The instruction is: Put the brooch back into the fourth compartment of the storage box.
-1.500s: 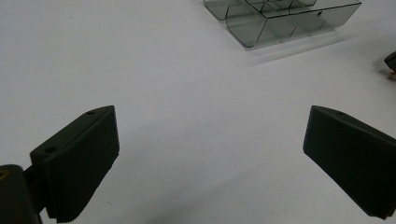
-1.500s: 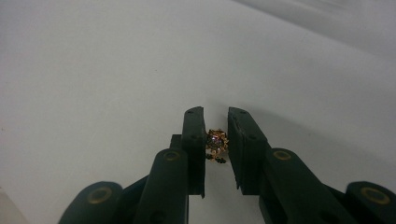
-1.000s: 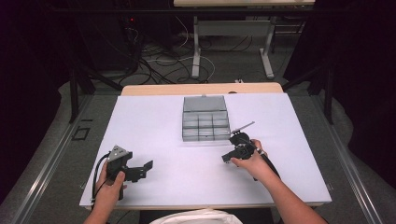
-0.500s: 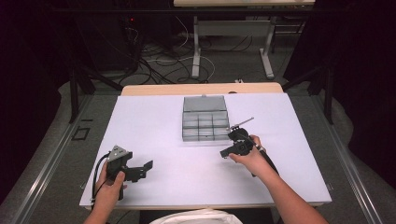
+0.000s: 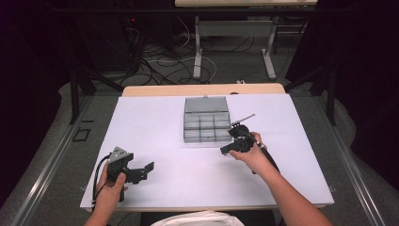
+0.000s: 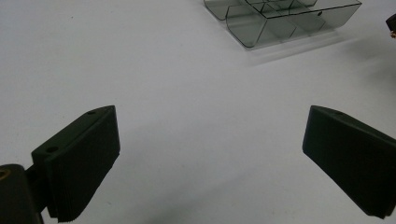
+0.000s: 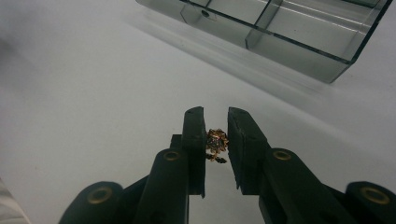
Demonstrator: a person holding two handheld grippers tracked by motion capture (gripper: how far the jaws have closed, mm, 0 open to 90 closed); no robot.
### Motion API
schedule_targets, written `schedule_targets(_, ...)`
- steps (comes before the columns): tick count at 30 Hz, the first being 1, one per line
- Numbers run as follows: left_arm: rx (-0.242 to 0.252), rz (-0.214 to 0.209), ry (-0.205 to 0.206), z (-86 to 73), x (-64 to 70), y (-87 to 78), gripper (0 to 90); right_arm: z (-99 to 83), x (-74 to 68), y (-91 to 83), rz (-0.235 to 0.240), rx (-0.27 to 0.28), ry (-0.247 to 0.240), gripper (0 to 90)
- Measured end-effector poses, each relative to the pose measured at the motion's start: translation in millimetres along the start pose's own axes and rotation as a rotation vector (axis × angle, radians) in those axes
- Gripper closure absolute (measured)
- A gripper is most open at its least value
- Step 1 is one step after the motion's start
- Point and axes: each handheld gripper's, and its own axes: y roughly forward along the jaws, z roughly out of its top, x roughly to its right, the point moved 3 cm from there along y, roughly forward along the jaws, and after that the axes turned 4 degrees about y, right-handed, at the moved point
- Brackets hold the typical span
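Right gripper [image 7: 216, 122] carrying a small gold trinket [image 7: 216, 142] toward the compartment box [image 7: 299, 35].

Nearest, the jaws pinch the trinket — apparently a bead cluster, though blurred — low over the white table [image 7: 93, 93]; carry it level, clear the box wall beyond, and release only above a cell. The left gripper [image 6: 210, 154] waits, jaws spread wide on nothing.

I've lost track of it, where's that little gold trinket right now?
In the right gripper view, the gold trinket sits clamped in the right tool, just short of the compartment box.
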Motion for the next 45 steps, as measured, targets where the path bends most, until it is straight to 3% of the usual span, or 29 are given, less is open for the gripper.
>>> schedule_targets(1,0.000,0.000,0.001,0.0,-0.1,0.0,4.3,0.6,-1.0,-0.2,-0.001,-0.002,0.014,77.8)
schedule_targets(2,0.000,0.000,0.000,0.0,0.0,0.0,4.3,1.7,0.1,0.3,0.006,0.015,-0.005,77.8)
schedule_targets(15,0.000,0.000,0.000,0.0,-0.2,0.0,4.3,14.9,-5.8,-6.6,-0.007,0.023,-0.006,77.8)
schedule_targets(17,0.000,-0.001,0.000,0.0,-0.1,0.0,4.3,17.4,-5.5,-6.9,-0.004,0.035,-0.027,77.8)
schedule_targets(19,0.000,0.000,0.000,0.0,-0.1,0.0,4.3,19.3,-7.1,-8.4,-0.007,0.028,-0.013,77.8)
schedule_targets(24,0.000,0.000,0.002,0.1,-0.3,-0.2,4.3,24.7,-8.2,-9.0,0.001,0.057,-0.031,77.8)
schedule_targets(27,-0.001,0.000,0.002,0.1,-0.3,-0.1,4.3,27.1,-9.7,-10.9,-0.003,0.039,-0.030,77.8)
schedule_targets(45,0.001,0.001,0.000,0.1,-0.6,-0.5,4.3,45.4,-18.2,-7.7,-0.016,0.065,-0.050,77.8)
